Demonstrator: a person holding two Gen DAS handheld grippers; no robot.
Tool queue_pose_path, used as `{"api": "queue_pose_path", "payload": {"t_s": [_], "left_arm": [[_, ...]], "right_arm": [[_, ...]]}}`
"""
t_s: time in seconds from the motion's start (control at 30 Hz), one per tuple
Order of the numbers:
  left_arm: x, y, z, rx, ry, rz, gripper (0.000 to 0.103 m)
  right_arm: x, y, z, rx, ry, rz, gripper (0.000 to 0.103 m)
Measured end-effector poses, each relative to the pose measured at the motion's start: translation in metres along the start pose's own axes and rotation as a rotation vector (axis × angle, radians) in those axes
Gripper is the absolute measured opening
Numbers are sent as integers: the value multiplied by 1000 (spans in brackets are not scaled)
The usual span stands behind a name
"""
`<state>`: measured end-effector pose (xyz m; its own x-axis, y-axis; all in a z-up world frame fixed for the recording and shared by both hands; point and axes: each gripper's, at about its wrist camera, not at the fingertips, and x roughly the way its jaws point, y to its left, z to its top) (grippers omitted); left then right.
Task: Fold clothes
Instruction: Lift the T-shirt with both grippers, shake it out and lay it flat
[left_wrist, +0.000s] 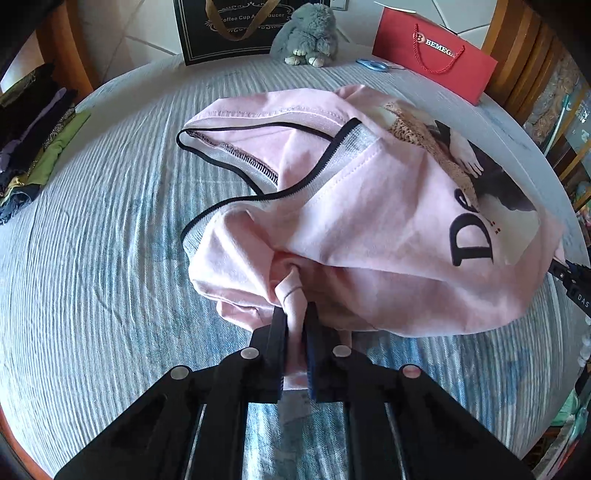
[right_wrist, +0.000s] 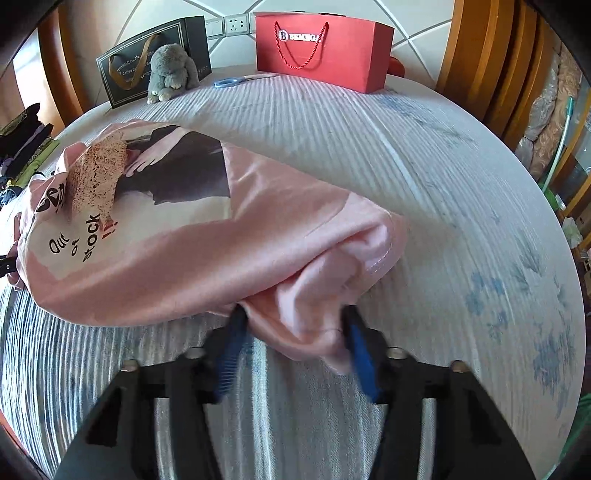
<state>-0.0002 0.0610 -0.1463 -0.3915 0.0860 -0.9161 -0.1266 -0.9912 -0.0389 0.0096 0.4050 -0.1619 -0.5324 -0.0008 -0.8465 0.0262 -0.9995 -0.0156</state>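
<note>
A pink T-shirt (left_wrist: 369, 206) with a black-edged collar and a printed picture lies bunched on the striped bedspread (left_wrist: 92, 240). My left gripper (left_wrist: 295, 317) is shut on a pinched fold of its pink cloth. In the right wrist view the same T-shirt (right_wrist: 177, 258) shows its print and lettering. My right gripper (right_wrist: 295, 317) stands open, its blue-padded fingers (right_wrist: 232, 350) apart on either side of a hanging fold of the shirt. The right gripper's tip also shows at the right edge of the left wrist view (left_wrist: 570, 280).
A black gift bag (left_wrist: 229, 29), a grey plush rabbit (left_wrist: 306, 37), blue scissors (left_wrist: 373, 65) and a red gift bag (left_wrist: 436, 55) stand along the far edge of the bed. A pile of dark and green clothes (left_wrist: 33, 147) lies at the left. Wooden bed frame at the corners.
</note>
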Motion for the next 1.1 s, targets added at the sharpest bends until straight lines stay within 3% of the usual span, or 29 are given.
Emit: {"api": "queue_pose_path", "payload": {"t_s": [0.03,0.13,0.2,0.33,0.6,0.77,0.83,0.93,1.0,1.1], "left_arm": [[-10,-1,2,6,-14,-22,5],[-56,0,15,33,-101,-55,5],[-95,4,29,44,-179,-79,5],[-143,37,93,69,-318,-88,5],[-146,93,217,65,-382,-3,5],[-200,119,282,17,-531,59,5],[-239,124,289,17,-622,70,5],[-294,127,274,43,-746,78,5],[-320,128,249,70,-799,76,5],[-327,126,200,120,-785,73,5]], "right_arm": [[-5,1,4,3,-6,1,11],[-21,5,16,15,-31,5,8],[-53,3,31,44,-120,19,8],[-101,4,79,5,-264,12,8],[-114,27,209,-106,-407,-37,6],[-155,47,291,-143,-587,-89,6],[-186,53,312,-147,-681,-102,6],[-237,54,313,-146,-802,-94,6],[-260,52,294,-157,-842,-81,6],[-272,49,250,-184,-839,-75,6]]}}
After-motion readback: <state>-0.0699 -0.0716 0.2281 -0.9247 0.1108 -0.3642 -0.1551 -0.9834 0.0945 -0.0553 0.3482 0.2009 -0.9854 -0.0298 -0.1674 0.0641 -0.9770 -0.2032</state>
